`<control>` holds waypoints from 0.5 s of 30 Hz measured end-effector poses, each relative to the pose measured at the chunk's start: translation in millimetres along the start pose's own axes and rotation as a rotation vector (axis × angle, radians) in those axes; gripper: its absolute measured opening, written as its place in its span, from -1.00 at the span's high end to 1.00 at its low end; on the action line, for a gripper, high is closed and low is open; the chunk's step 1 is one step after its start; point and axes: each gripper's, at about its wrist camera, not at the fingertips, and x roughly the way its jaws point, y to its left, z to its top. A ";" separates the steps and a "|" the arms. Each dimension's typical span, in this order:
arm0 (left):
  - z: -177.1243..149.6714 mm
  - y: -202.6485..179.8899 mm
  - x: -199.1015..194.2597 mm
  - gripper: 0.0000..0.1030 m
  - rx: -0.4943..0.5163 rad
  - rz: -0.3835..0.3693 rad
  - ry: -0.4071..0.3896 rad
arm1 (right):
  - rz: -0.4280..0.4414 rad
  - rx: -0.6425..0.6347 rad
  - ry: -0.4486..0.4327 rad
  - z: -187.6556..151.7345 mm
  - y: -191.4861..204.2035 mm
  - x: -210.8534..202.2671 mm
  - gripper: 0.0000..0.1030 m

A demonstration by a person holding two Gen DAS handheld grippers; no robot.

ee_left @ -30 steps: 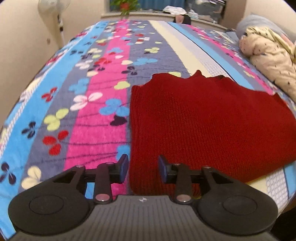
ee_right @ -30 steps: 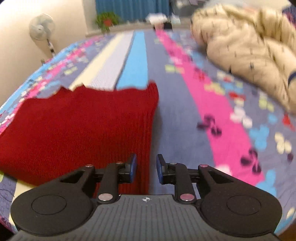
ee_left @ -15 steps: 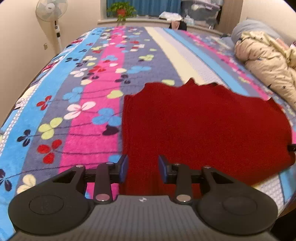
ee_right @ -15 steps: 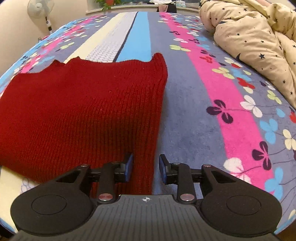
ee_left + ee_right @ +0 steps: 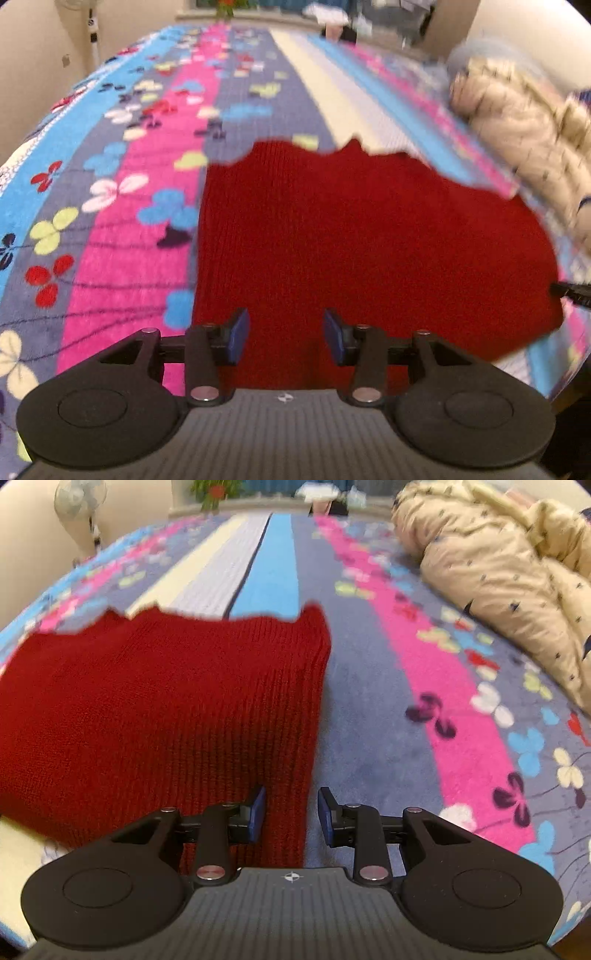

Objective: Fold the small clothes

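- Left wrist view: the left gripper [image 5: 285, 334] hangs over the near left part of the red knitted garment [image 5: 369, 243], which lies flat on the striped flowered bedspread [image 5: 122, 206]. Its jaws have just been opening and stand apart; the pads press on nothing. A cream quilt [image 5: 524, 122] lies far right.
- Right wrist view: the right gripper [image 5: 290, 812] sits over the garment's near right edge [image 5: 295, 738], fingers apart, nothing clamped. A fan [image 5: 79, 502] stands far left.

Striped bedspread [image 5: 155, 236] with clover flowers, cream star-print duvet [image 5: 491, 572] bunched at one side, standing fan [image 5: 79, 502] — potted plant [image 5: 212, 491] on the far ledge
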 end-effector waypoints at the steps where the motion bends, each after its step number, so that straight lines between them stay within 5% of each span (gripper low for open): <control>1: 1.2 -0.6 1.1 0.04 -0.001 0.003 0.000 | 0.003 0.012 -0.039 1.7 -0.4 -6.4 0.40; 4: -4.6 -5.4 23.5 -0.01 0.064 0.082 0.112 | 0.004 0.039 -0.095 5.0 -4.4 -11.8 0.39; 6: -7.5 -7.3 27.3 -0.04 0.086 0.087 0.133 | -0.034 0.030 -0.005 3.1 -5.3 5.5 0.33; 8: -6.3 -9.1 20.1 -0.07 0.099 0.080 0.099 | -0.045 0.039 0.065 -0.2 -3.9 18.9 0.32; 15: -14.1 0.1 -20.8 -0.20 -0.013 -0.013 -0.012 | -0.103 0.028 0.020 11.4 4.2 7.8 0.31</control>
